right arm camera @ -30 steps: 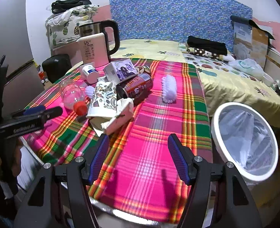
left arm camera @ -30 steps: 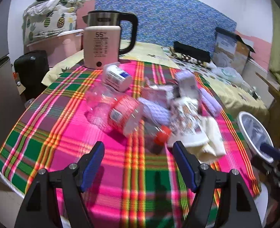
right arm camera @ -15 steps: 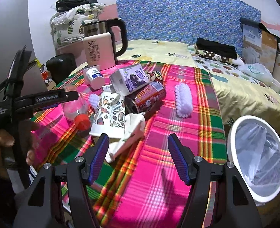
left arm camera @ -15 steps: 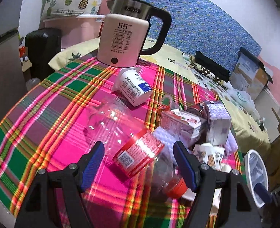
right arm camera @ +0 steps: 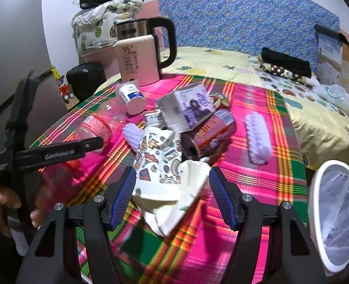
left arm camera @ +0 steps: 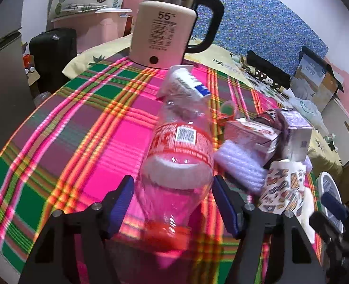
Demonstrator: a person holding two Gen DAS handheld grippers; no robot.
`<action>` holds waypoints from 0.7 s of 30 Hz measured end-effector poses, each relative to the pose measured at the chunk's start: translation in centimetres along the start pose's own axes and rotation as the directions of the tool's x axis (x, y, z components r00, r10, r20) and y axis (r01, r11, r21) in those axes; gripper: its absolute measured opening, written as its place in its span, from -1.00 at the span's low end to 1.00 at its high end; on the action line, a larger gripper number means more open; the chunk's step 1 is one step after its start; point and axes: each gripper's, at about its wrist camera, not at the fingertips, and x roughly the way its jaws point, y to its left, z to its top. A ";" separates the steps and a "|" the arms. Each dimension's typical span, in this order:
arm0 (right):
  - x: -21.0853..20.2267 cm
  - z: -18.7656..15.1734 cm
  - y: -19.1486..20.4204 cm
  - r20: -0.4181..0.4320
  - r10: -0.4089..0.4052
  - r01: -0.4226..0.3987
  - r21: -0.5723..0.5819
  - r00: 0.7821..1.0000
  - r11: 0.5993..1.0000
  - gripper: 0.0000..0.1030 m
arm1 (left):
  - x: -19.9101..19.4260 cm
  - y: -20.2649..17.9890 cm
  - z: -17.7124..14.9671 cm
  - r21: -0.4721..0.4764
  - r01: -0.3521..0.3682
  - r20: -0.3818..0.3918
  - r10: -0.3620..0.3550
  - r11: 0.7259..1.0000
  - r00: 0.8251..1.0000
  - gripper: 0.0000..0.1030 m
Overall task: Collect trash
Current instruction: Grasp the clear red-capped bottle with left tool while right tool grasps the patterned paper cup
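None of the trash is in the bin yet, by my reading. Left wrist view: your left gripper [left arm camera: 173, 196] is closing its spread fingers around the clear plastic bottle with the red label [left arm camera: 178, 156], not visibly pinching.

Right wrist view: your right gripper [right arm camera: 172, 194] is hovering spread over the crumpled patterned paper carton [right arm camera: 161, 163]; the white-rimmed bin [right arm camera: 316, 189] is waiting just off the plaid-covered counter [right arm camera: 245, 182], open room between.

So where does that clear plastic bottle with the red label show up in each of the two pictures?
Left wrist view: the bottle fills the lower middle, lying between the open fingers of the left hand-held gripper, red cap nearest the camera.
Right wrist view: the bottle lies at middle left, partly behind the left hand-held gripper.
Shared landmark: the kettle at the far table edge.
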 end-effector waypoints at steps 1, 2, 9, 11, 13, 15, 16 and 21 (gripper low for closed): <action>0.2 0.0 0.1 -0.004 0.006 -0.006 0.000 1.000 1.000 0.28 | -0.1 0.2 0.0 0.004 0.000 0.004 0.000 1.000 1.000 0.35; 0.6 0.1 0.3 -0.011 0.010 -0.010 -0.001 1.000 1.000 0.28 | -0.3 0.4 0.0 0.007 0.004 0.010 -0.004 1.000 1.000 0.35; 2.6 0.4 1.2 -0.057 0.014 -0.014 -0.001 0.998 1.000 0.28 | -0.1 0.3 1.6 0.098 0.030 0.032 -0.034 0.995 0.999 0.36; 2.9 0.3 1.2 -0.069 0.009 -0.009 0.004 0.998 1.000 0.28 | 0.3 -0.1 1.9 0.137 0.029 0.023 -0.032 0.990 0.999 0.36; 3.1 0.3 1.2 -0.078 -0.002 0.003 0.007 0.997 1.000 0.28 | 0.8 -0.4 2.1 0.163 0.034 0.011 -0.037 0.986 0.999 0.36; 3.3 0.4 1.1 -0.084 -0.013 0.014 0.019 0.996 1.000 0.27 | 1.3 -0.5 2.3 0.180 0.042 -0.002 -0.042 0.983 0.999 0.34; 3.2 0.5 1.1 -0.083 -0.014 0.016 0.024 0.996 1.000 0.20 | 1.5 -0.4 2.3 0.182 0.040 -0.006 -0.040 0.983 0.999 0.33; 3.0 0.6 1.1 -0.074 0.001 0.001 0.032 0.997 0.999 0.05 | 0.8 -0.3 1.8 0.172 0.071 0.014 -0.074 0.983 0.997 0.32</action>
